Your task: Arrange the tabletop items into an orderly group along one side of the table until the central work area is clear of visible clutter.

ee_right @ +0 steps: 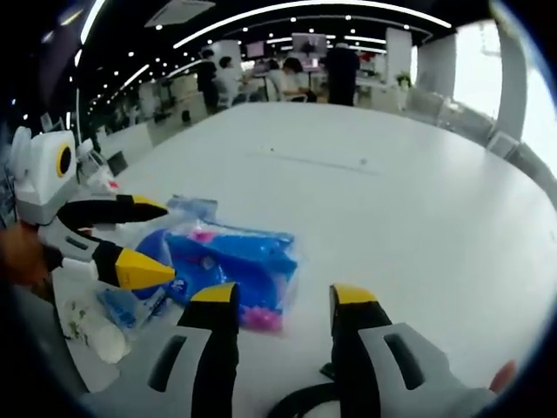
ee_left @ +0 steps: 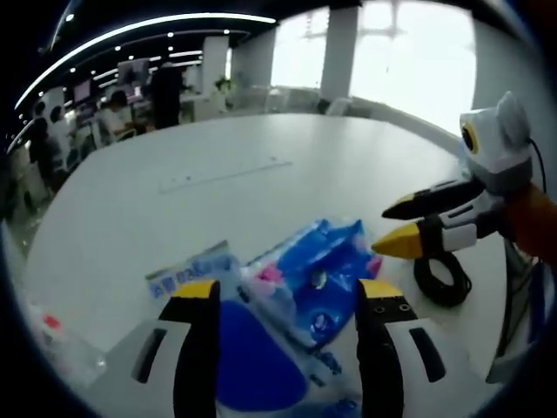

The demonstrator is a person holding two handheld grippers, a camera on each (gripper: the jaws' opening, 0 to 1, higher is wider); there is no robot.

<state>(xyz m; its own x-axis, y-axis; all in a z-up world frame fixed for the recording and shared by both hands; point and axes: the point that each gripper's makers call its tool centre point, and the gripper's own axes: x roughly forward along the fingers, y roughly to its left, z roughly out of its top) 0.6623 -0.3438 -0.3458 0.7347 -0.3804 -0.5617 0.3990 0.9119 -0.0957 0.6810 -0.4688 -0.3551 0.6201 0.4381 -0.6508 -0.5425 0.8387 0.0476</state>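
- Packets: blue packet (ee_left: pixel 318 274) ahead of our left gripper (ee_left: pixel 287 305), jaws parted, empty.
- Right gripper (ee_right: pixel 277 305): likewise agape, holding nothing.
- Worktop (ee_right: pixel 392 200) beyond: mostly bare; grouping seemingly well advanced.

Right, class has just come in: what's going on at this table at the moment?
A person holds a two-jaw gripper in each hand over a white table. The left gripper is open around a blue plastic packet, beside other blue items. The right gripper hangs open just next to the same packet, gripping nothing. A black cable coil lies close by. The clutter sits in one cluster near the table's edge; the rest of the top is bare.
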